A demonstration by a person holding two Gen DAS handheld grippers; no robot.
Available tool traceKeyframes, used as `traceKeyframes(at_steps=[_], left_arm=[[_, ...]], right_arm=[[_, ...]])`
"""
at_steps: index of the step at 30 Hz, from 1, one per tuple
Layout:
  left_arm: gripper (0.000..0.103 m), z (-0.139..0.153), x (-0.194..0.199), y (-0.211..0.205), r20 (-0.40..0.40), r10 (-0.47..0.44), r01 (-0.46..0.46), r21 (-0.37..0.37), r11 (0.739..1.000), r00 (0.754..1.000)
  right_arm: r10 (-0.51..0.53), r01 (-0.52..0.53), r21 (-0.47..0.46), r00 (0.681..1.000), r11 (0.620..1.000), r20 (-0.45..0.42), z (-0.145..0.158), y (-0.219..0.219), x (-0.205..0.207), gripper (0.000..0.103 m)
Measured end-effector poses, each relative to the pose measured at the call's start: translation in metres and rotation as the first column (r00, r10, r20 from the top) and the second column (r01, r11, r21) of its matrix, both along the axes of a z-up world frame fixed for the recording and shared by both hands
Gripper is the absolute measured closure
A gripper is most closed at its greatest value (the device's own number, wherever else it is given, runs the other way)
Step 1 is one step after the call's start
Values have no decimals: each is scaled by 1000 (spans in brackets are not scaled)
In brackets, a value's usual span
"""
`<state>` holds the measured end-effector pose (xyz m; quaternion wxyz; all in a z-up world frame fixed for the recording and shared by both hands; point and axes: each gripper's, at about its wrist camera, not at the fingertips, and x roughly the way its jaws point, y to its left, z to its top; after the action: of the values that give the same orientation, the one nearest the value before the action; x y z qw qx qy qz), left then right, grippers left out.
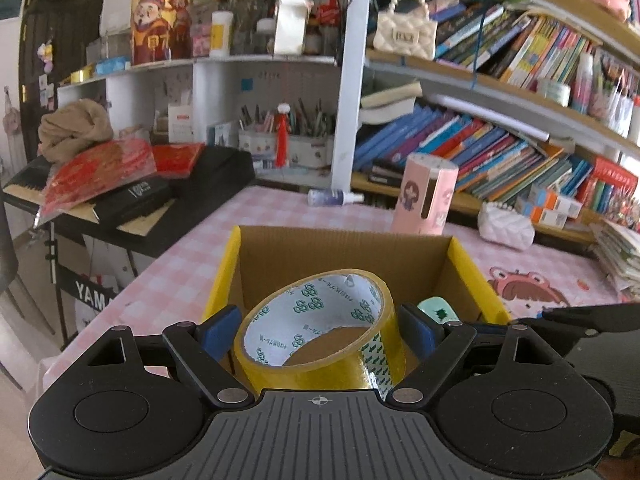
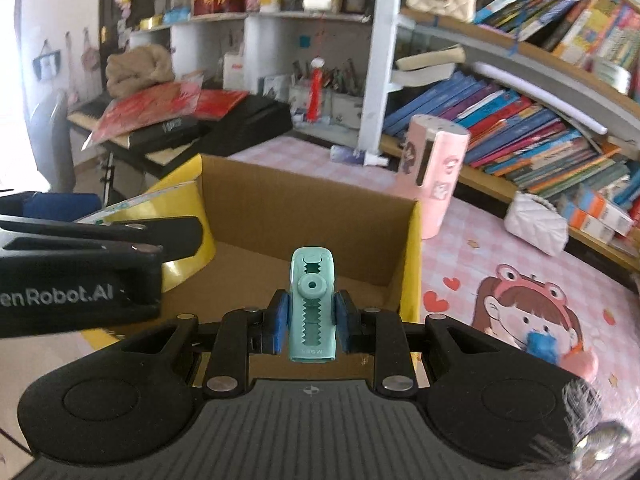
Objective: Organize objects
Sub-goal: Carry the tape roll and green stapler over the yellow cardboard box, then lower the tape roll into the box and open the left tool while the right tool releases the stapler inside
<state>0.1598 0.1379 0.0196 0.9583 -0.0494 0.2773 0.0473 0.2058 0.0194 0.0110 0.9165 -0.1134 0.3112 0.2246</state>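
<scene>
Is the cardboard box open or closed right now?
Open. The cardboard box has no lid or flaps over it, so its brown inside walls and floor show, seen from both wrist views.

The side of the left gripper (image 2: 80, 276) carries white lettering, cut off at the frame edge, reading "enRobot.AI". A black panel (image 1: 94, 298) under the keyboard stand shows white letters "YAMA", the rest hidden. Printing inside the tape roll (image 1: 320, 328) is too small to read.
</scene>
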Motion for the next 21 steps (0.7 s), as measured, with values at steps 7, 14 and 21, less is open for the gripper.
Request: traceKeyframes(at_steps=[7,14,21], left_arm=[[17,-13,26,-7,-67,1,1,20,1000,998],[17,-23,44,-9,-124,11,-10,9,1000,992],[17,-29,53,-10,-151,32,-31,10,999,988]], right_arm=[[81,-85,-58,994,995,-68,-16,6,31,79],[156,-162,-109,986,981,-64,-22,8,44,79],[254,-268,-116,960,956,-117,-24,10,54,79]])
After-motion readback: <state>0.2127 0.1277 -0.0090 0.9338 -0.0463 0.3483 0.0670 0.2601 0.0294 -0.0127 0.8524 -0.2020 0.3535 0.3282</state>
